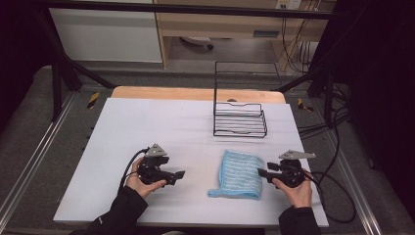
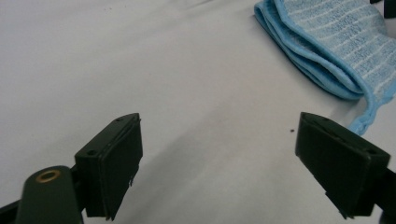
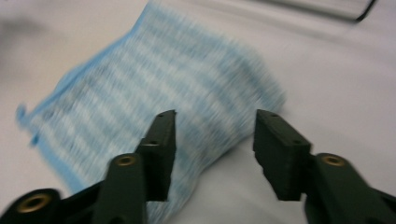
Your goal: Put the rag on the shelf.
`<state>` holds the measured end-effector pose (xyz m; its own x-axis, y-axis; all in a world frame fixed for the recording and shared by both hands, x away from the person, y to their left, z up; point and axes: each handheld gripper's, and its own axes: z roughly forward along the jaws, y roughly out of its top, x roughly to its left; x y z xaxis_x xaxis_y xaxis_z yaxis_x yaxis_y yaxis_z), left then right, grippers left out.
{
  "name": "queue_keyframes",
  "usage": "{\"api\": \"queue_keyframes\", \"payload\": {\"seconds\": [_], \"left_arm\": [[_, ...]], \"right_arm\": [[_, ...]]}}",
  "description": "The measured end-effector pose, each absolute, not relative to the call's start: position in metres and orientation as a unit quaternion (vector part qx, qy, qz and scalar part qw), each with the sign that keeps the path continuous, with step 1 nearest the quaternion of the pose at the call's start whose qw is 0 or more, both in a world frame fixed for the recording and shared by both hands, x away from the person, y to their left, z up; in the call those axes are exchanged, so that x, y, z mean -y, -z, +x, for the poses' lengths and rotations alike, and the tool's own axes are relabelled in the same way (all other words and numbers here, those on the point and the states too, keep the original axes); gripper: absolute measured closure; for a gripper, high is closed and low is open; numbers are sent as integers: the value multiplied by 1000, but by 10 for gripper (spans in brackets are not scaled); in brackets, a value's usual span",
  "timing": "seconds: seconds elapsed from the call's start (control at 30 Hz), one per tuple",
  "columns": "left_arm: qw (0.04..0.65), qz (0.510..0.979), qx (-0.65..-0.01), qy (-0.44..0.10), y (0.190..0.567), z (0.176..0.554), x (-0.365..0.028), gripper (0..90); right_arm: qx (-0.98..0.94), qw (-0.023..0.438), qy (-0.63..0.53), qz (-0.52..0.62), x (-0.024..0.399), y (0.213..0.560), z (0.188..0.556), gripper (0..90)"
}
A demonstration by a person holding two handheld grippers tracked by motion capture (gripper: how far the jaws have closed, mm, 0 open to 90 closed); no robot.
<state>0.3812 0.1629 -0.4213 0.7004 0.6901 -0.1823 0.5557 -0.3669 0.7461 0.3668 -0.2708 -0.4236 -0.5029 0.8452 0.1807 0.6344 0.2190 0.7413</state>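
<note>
A folded blue and white striped cloth (image 1: 240,174) lies flat on the white table cover (image 1: 161,127), front right of centre. My right gripper (image 1: 261,172) sits at the cloth's right edge, open, its jaws over the cloth's near corner (image 3: 187,107). Left of the cloth my left gripper (image 1: 181,174) hovers low over bare cover, jaws wide open and empty. In the left gripper view the cloth (image 2: 327,42) lies ahead to the upper right, apart from the fingers (image 2: 116,163).
A black wire rack (image 1: 240,115) stands behind the cloth at the back right of the table. Black cables (image 1: 337,196) trail off the right side. Bare cover stretches across the left and middle.
</note>
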Motion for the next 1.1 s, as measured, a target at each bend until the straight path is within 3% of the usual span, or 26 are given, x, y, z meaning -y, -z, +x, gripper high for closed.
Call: {"api": "queue_keyframes", "payload": {"seconds": [0.3, 0.7, 1.1], "left_arm": [[421, 819, -380, -90, 415, 386, -156, 112], [422, 819, -380, -83, 393, 416, -104, 134], [390, 843, -363, -74, 418, 450, -22, 275]], "right_arm": [[-741, 127, -376, 542, 271, 443, 404, 538], [-744, 92, -375, 546, 263, 449, 403, 816], [-782, 132, -376, 479, 265, 446, 412, 840]]}}
